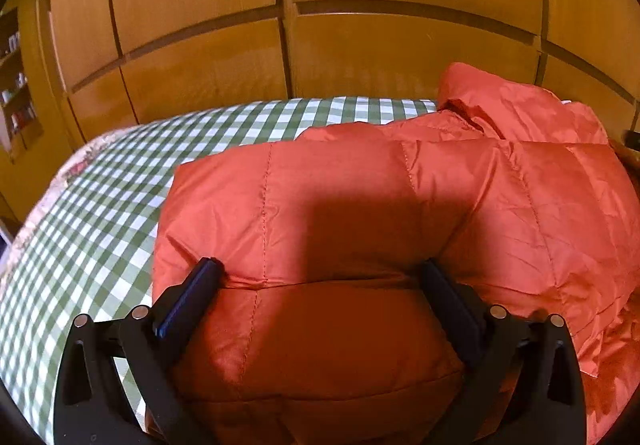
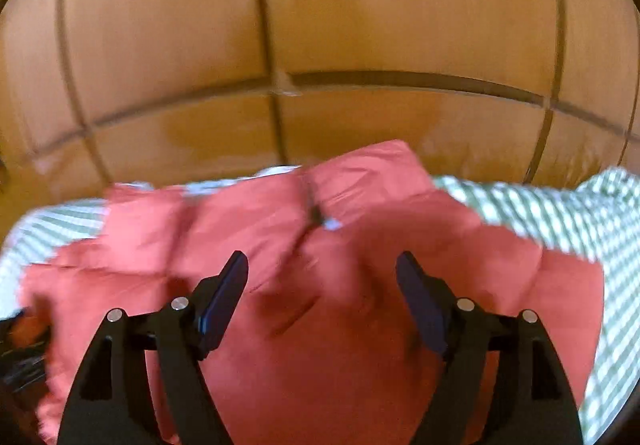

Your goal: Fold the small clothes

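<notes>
Across the top of both views runs the wooden wardrobe (image 1: 200,45); below it the checked bedspread (image 1: 100,205) carries the red padded jacket (image 1: 360,185), filling centre and right. A fold looks just laid. Left gripper (image 1: 320,273) stands spread, fingers pressing into a puffy panel, nothing pinched. Right gripper (image 2: 322,265) hangs released above the jacket. Next: choosing and pinching a fresh edge.
</notes>
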